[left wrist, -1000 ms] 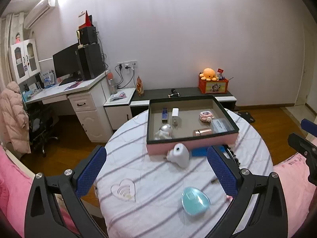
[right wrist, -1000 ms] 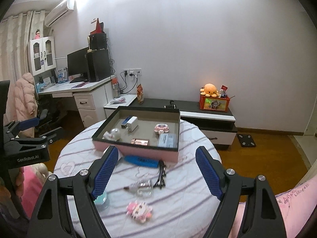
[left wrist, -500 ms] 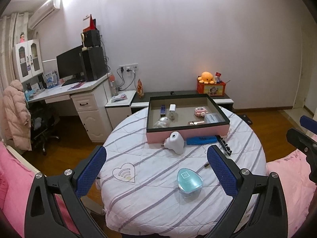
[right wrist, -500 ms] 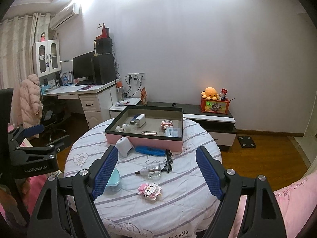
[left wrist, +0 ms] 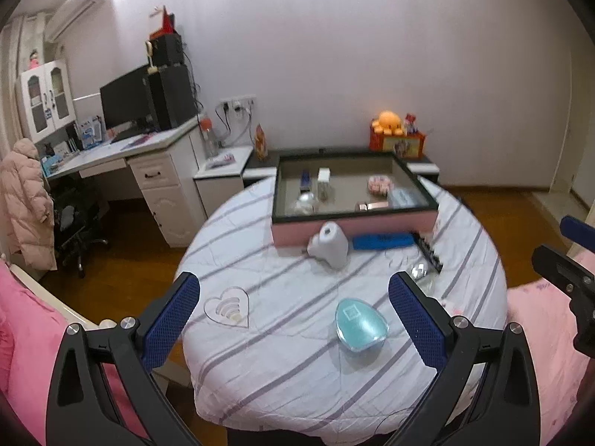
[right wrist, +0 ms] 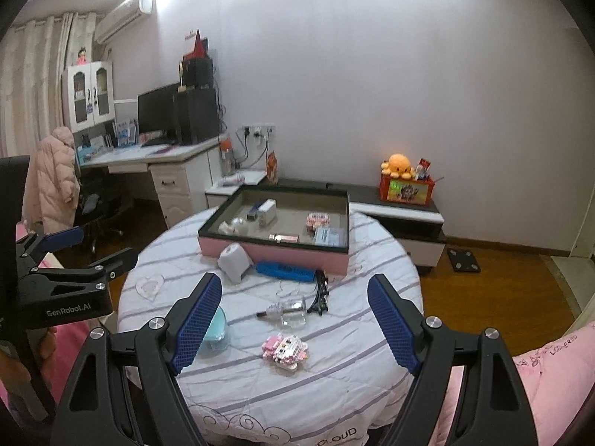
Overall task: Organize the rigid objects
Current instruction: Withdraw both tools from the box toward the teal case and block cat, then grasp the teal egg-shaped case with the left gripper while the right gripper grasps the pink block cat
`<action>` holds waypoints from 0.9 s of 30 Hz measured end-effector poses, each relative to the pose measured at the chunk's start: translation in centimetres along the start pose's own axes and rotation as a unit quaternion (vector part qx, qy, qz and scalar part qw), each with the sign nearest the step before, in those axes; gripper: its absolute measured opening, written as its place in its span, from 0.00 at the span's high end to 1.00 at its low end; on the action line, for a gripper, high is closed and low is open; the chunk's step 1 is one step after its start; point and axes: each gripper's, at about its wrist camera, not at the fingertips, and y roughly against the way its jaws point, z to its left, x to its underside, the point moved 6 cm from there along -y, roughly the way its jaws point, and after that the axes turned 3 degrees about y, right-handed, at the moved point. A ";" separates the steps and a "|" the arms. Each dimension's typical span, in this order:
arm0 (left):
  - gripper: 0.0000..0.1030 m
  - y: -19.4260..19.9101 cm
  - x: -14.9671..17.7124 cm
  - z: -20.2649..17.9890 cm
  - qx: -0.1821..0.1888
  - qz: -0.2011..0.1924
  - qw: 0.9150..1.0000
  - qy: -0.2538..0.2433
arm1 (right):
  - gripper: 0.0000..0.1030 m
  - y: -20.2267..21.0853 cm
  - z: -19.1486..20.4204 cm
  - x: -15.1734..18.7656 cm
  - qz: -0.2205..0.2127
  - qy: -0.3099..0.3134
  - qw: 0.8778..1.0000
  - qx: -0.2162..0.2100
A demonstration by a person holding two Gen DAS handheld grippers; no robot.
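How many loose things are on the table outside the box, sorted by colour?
Blue: 2, the teal egg-shaped case and the blue bar
White: 1, the white gadget
Pink: 1, the pink block toy
Clear: 2, the glass bottle and the heart coaster
Black: 1, the black clip
Total: 7

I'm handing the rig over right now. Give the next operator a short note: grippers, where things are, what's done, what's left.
Left gripper and right gripper: both open, empty, above the near table edge.
Done: several small items lie in the pink tray.
Left on the striped tablecloth: white device and blue case against the tray's front wall, black clip, clear bottle, pink block toy, teal egg-shaped case, clear heart.
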 end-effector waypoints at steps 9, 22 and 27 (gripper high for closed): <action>0.00 -5.7 3.8 -1.5 0.016 0.110 0.994 -0.017 | 0.20 -5.4 0.9 3.3 0.091 0.013 0.996 -0.014; 0.00 -10.8 8.1 -2.7 0.050 0.222 0.973 -0.028 | 0.20 -15.0 0.9 10.1 0.236 0.005 0.971 -0.021; 0.00 -12.5 8.7 -4.4 0.064 0.241 0.968 -0.035 | 0.45 -15.7 -0.4 10.5 0.234 -0.020 0.972 -0.024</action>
